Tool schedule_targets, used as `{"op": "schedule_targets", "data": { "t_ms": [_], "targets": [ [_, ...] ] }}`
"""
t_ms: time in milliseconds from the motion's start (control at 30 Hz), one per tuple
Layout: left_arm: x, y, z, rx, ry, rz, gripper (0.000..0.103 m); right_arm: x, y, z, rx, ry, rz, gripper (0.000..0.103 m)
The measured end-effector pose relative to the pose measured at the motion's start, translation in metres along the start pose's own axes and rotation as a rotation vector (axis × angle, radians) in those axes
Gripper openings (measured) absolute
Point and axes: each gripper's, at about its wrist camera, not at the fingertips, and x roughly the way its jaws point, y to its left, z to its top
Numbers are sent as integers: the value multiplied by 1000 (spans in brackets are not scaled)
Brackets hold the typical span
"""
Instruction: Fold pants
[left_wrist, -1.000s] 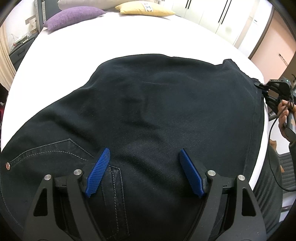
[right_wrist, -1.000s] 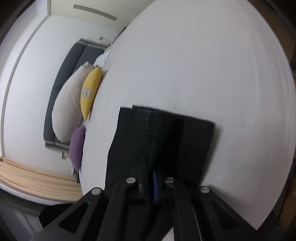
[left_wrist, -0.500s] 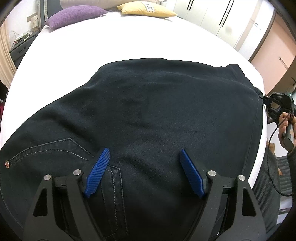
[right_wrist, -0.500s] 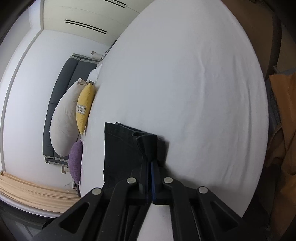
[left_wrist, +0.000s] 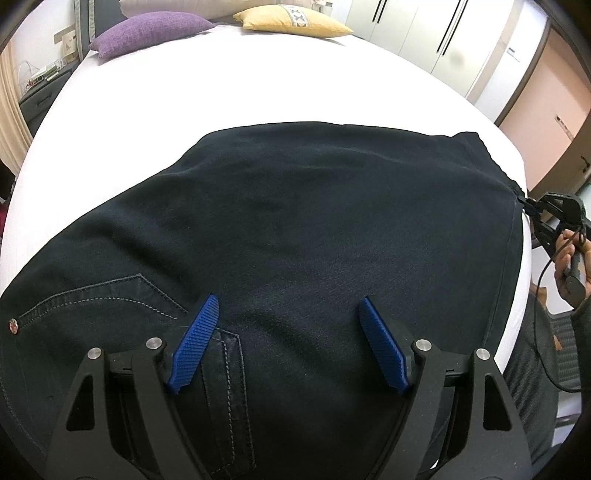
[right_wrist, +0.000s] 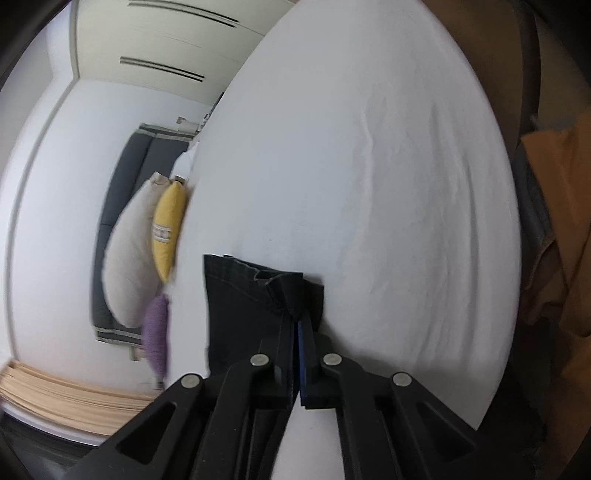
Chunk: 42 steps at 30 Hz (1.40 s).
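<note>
No readable writing; right tongs (right_wrist: 297, 325) pinch black pants (left_wrist: 314, 229).

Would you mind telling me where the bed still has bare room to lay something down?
Bare white sheet lies between the black pants and the purple cushion and yellow cushion. The near side is covered by the pants.

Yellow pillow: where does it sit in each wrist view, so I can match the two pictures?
Left wrist view: yellow pillow at top centre, right of the purple pillow.
Right wrist view: yellow pillow at left of centre, standing on end, purple pillow below it.
Shared landmark: the black pants on the white bed.
</note>
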Motion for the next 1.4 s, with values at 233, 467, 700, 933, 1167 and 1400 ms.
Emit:
{"op": "schedule_targets", "data": {
  "t_ms": [233,467,700,933,1167,1400],
  "targets": [
    [-3,5,-6,2,-5,1,78,-38,50,9,-150,-146,-105,27],
    [-2,0,-7,11,-2,8,80,72,159,-83,-510,460,188,30],
    [-1,4,-5,-7,-4,-16,80,191,173,-149,-571,777,164,44],
    [-9,23,-3,-87,-10,-88,81,207,122,-35,-364,402,5,5],
    [-30,31,-8,-156,-55,-74,81,126,126,3,-401,220,-4,42],
    [-15,30,-14,-140,-13,-41,81,108,78,-50,-422,476,216,44]
  ]
}}
